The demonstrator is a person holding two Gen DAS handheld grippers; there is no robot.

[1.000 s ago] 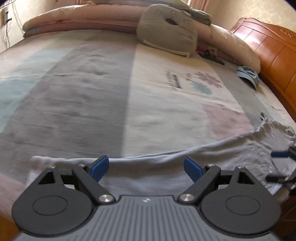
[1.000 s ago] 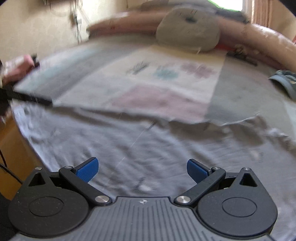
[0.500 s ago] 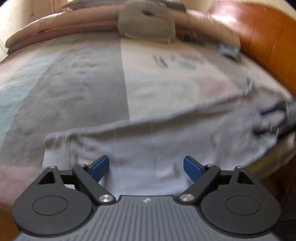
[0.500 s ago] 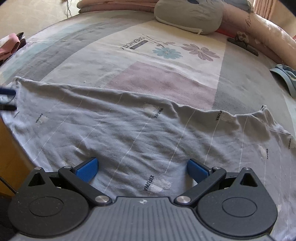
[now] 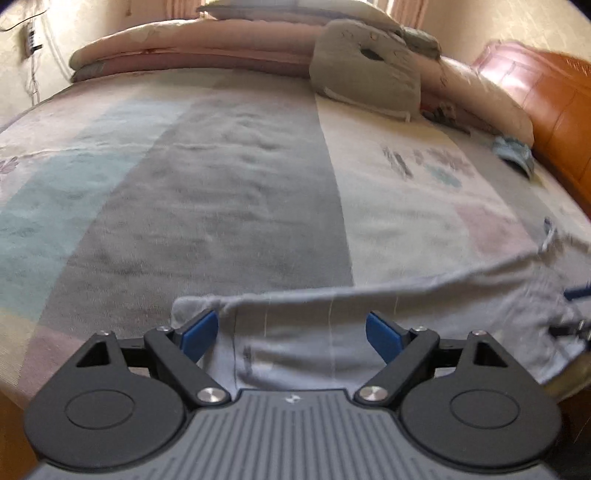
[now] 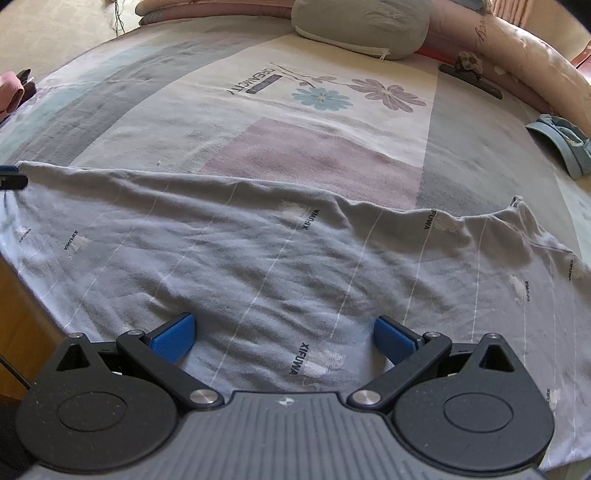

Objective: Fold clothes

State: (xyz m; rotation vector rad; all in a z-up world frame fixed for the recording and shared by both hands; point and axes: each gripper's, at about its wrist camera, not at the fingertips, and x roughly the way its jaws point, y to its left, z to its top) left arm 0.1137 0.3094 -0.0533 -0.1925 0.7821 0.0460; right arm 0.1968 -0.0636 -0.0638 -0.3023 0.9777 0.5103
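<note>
Grey garment (image 6: 280, 266) with thin white stripes and "XIFUWA" prints lay spread flat along the near edge of the bed (image 5: 221, 184), on a patchwork bedsheet (image 6: 314, 155) of grey, cream, pink and pale-blue blocks. Landmark: the garment. Left gripper (image 5: 291, 332) was over its left end, fingers (image 5: 199, 332) released and spread wide, nothing pinched; the garment's rolled left corner sat just beside the left finger, contact unclear. Right gripper (image 6: 284, 336) was over the near middle of the garment, fingers (image 6: 173, 336) also released, wide apart, cloth lying between them ungripped. Left-wrist view was blurry. Beyond the garment: flower print with "DREAMCITY" lettering (image 6: 258, 83) on the sheet, then a grey cushion (image 6: 362, 26) and rolled pink quilts (image 5: 192, 48) at the far side. Folded blue cloth (image 6: 565, 147) lay past the garment's right end, near the wooden headboard (image 5: 554, 107).
</note>
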